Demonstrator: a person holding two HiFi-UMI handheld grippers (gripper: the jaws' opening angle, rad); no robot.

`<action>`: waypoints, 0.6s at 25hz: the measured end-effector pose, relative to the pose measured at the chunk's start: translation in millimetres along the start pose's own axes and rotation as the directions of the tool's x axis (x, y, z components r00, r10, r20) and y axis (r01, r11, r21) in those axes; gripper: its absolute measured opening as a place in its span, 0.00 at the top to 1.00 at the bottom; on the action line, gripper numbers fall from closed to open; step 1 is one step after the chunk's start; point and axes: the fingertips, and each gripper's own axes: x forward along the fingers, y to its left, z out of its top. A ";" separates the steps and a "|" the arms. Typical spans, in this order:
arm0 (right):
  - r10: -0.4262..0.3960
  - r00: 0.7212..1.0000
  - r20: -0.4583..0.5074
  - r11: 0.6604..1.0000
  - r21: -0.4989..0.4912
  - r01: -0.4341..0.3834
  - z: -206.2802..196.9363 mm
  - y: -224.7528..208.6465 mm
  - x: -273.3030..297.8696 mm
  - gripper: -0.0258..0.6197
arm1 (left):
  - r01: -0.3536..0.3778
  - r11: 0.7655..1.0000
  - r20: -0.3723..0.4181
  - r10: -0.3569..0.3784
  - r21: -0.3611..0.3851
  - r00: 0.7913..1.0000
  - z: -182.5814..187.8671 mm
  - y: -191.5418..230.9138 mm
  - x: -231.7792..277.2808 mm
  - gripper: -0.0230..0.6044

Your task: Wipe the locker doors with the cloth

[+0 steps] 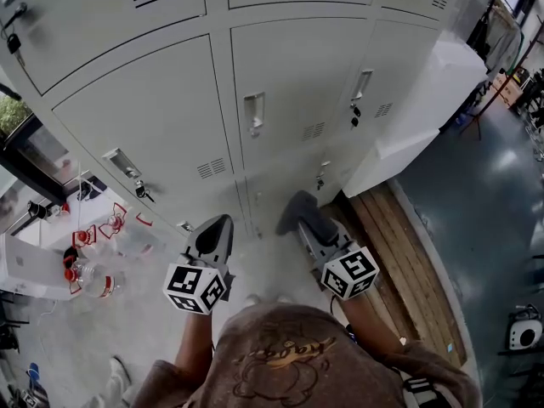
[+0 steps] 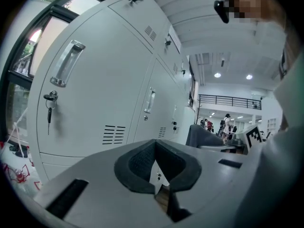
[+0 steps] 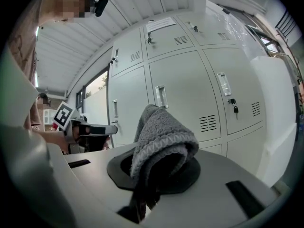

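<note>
A bank of pale grey locker doors (image 1: 289,83) with handles and vent slots fills the head view; it also shows in the left gripper view (image 2: 104,80) and the right gripper view (image 3: 185,89). My right gripper (image 1: 308,225) is shut on a folded grey cloth (image 1: 297,211), whose bunched end sticks out past the jaws (image 3: 159,137). It is held low, just short of the bottom lockers. My left gripper (image 1: 212,228) is beside it to the left, shut with nothing in it (image 2: 157,172), pointing at the lower left door.
Keys hang from locks on some doors (image 1: 140,189). Plastic bottles with red labels (image 1: 89,270) lie on the floor at the left. A wooden platform (image 1: 399,262) runs along the lockers' right end under a white cabinet (image 1: 425,109). People stand far off (image 2: 223,122).
</note>
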 end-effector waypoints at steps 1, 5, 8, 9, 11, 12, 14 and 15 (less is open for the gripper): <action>0.001 1.000 0.000 1.000 0.002 -0.001 -0.8 0.4 0.4 0.91 | -0.004 1.000 0.000 0.004 -0.003 1.000 -0.9 0.9 -1.0 0.96; 0.003 1.000 -0.008 1.000 0.006 -0.003 -4.0 1.6 1.6 0.91 | -0.011 1.000 -0.003 0.011 -0.014 1.000 -3.9 2.8 -4.0 0.96; 0.002 1.000 -0.017 1.000 0.016 -0.002 -7.2 3.2 2.5 0.91 | -0.016 1.000 -0.004 0.016 -0.016 1.000 -4.5 4.5 -5.6 0.96; 0.003 1.000 -0.020 1.000 0.021 -0.002 -8.4 3.8 2.9 0.91 | -0.018 1.000 -0.005 0.018 -0.016 1.000 -4.5 5.1 -6.2 0.96; 0.007 1.000 -0.022 0.999 0.033 -0.006 -9.8 5.1 3.9 0.91 | -0.020 1.000 -0.007 0.020 -0.017 1.000 -4.5 6.0 -7.3 0.96; 0.009 1.000 -0.023 0.999 0.033 -0.009 -9.9 5.8 4.4 0.91 | -0.020 1.000 -0.008 0.020 -0.016 1.000 -4.4 6.4 -7.7 0.96; 0.015 1.000 -0.024 0.999 0.030 -0.014 -9.8 7.3 5.6 0.91 | -0.022 1.000 -0.009 0.022 -0.017 1.000 -4.4 7.2 -8.7 0.96; 0.018 1.000 -0.024 0.999 0.028 -0.017 -9.7 7.9 6.2 0.91 | -0.024 1.000 -0.010 0.024 -0.017 1.000 -4.5 7.6 -9.2 0.96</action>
